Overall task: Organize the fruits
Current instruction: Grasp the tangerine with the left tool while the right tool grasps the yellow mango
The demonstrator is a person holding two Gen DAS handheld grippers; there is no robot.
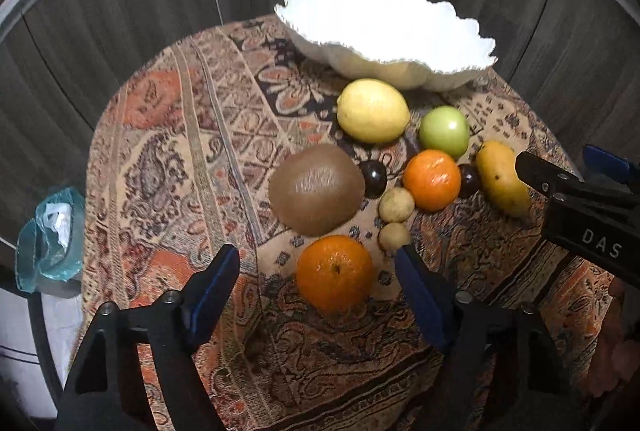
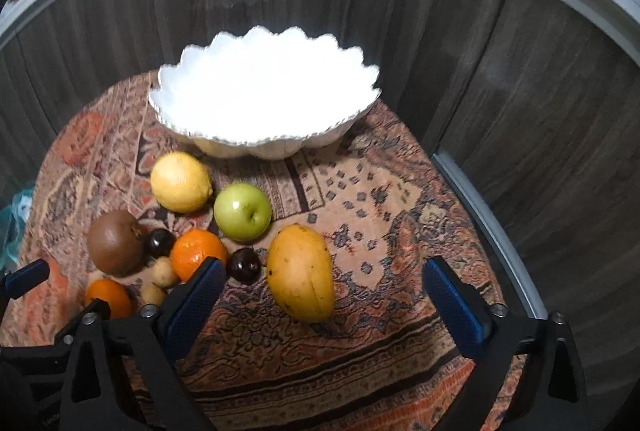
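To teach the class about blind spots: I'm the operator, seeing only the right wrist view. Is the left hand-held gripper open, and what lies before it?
Observer: The left hand-held gripper is open. The near orange lies between its fingers, untouched.
Operator: What is the teal sliver at my left edge?
Observer: It looks like a crumpled teal translucent bag, beside the tablecloth's left edge.
Operator: Any marking on my right hand-held gripper?
Observer: White letters "DAS" on its side.

Two oranges [image 1: 334, 273] [image 1: 432, 180], two plums [image 1: 374, 173] [image 1: 469, 180], two small yellowish fruits [image 1: 397, 205] [image 1: 394, 237]
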